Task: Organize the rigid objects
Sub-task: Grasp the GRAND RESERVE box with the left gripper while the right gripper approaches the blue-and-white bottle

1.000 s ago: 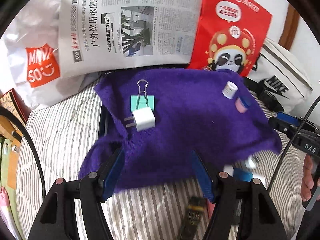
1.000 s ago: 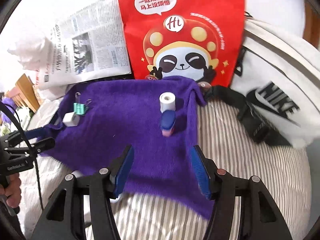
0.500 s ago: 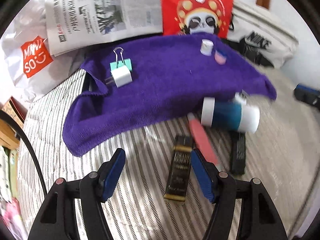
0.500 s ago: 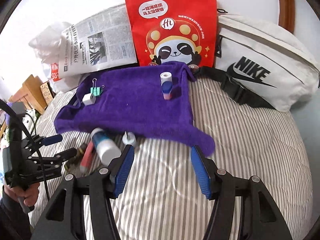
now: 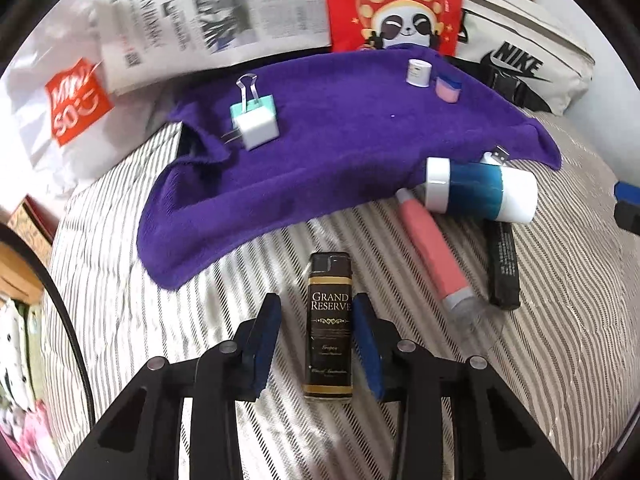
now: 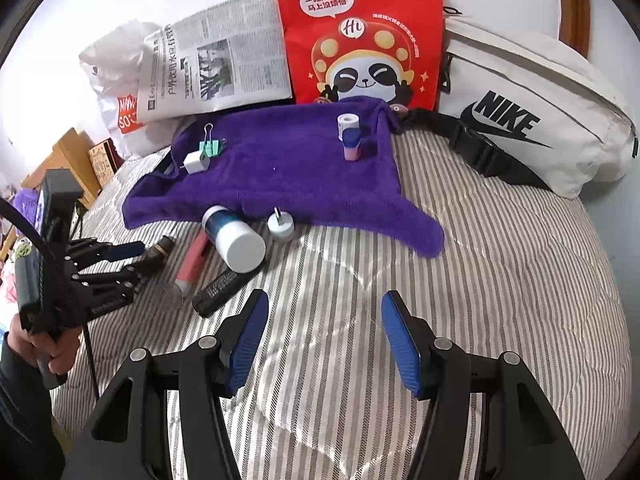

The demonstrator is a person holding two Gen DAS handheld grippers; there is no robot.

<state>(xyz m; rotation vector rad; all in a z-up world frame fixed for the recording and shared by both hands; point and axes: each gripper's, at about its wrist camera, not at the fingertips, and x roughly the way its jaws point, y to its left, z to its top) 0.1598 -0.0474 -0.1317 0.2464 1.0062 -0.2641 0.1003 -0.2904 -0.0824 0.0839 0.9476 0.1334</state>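
A black "Grand Reserve" lighter [image 5: 330, 326] lies on the striped bedding between the pads of my left gripper [image 5: 319, 322]. The jaws are narrowed around it; the right pad touches it, a small gap shows on the left. Beside it lie a pink tube [image 5: 434, 250], a black stick [image 5: 503, 264] and a blue-and-white bottle [image 5: 478, 190]. On the purple towel [image 5: 340, 140] sit a white charger [image 5: 258, 128], a teal binder clip [image 5: 252, 98], a small white roll [image 5: 418, 72] and a pink-and-blue cap [image 5: 447, 88]. My right gripper [image 6: 322, 344] is open and empty over bare bedding.
A red panda bag [image 6: 360, 32], a newspaper [image 6: 216, 68], a white Miniso bag [image 6: 116, 92] and a white Nike bag [image 6: 532, 108] line the back. A round white plug [image 6: 281, 226] lies at the towel's front edge. Wooden furniture [image 6: 68, 160] stands at the left.
My left gripper pulled back from the towel, moved down over the lighter and narrowed its jaws around it. My right gripper drew back from the towel and stayed open.
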